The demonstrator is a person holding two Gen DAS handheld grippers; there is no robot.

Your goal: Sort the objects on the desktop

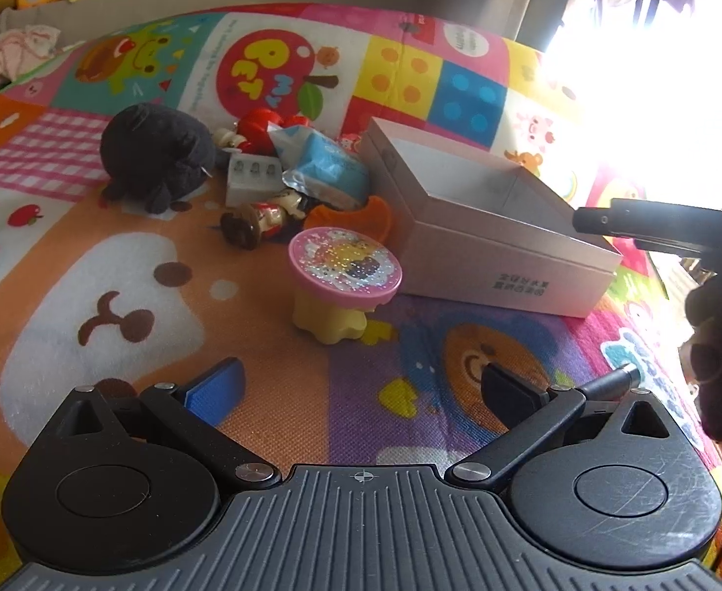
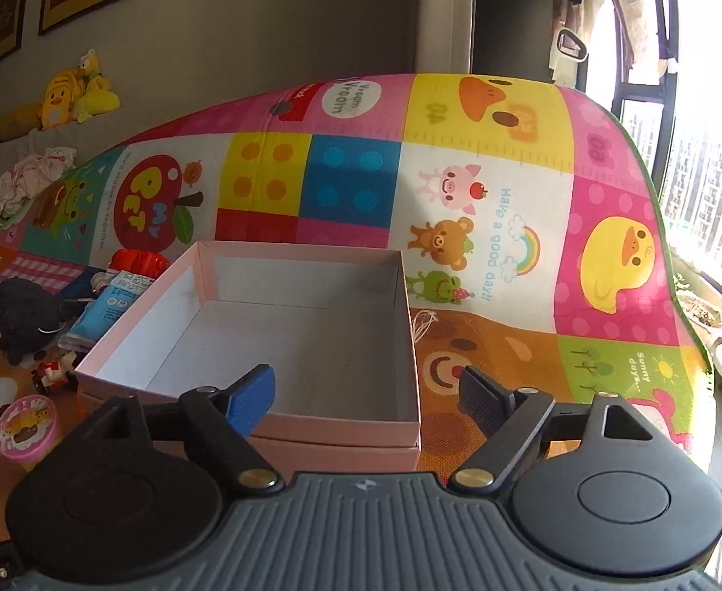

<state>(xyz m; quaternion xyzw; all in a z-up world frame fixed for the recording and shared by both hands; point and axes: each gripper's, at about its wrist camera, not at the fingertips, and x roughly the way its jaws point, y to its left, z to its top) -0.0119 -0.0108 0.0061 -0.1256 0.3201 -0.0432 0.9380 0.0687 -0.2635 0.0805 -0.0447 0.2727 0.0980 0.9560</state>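
Note:
An open pink box (image 2: 282,335) lies on the colourful play mat, and its grey inside holds nothing. My right gripper (image 2: 367,404) hovers open over the box's near edge, with nothing between its fingers. Left of the box lies a heap of toys: a black plush (image 1: 159,157), a blue packet (image 1: 326,172), a red toy (image 1: 257,128), a small figurine (image 1: 262,219) and an orange piece (image 1: 361,216). A yellow toy with a pink glitter lid (image 1: 344,266) stands in front of my left gripper (image 1: 361,389), which is open and empty above the mat.
The pink box (image 1: 484,246) sits to the right of the heap in the left wrist view. A small white case (image 1: 250,177) lies among the toys. Yellow plush toys (image 2: 75,93) and clothes (image 2: 31,172) rest on a sofa behind. A bright window (image 2: 705,197) is at the right.

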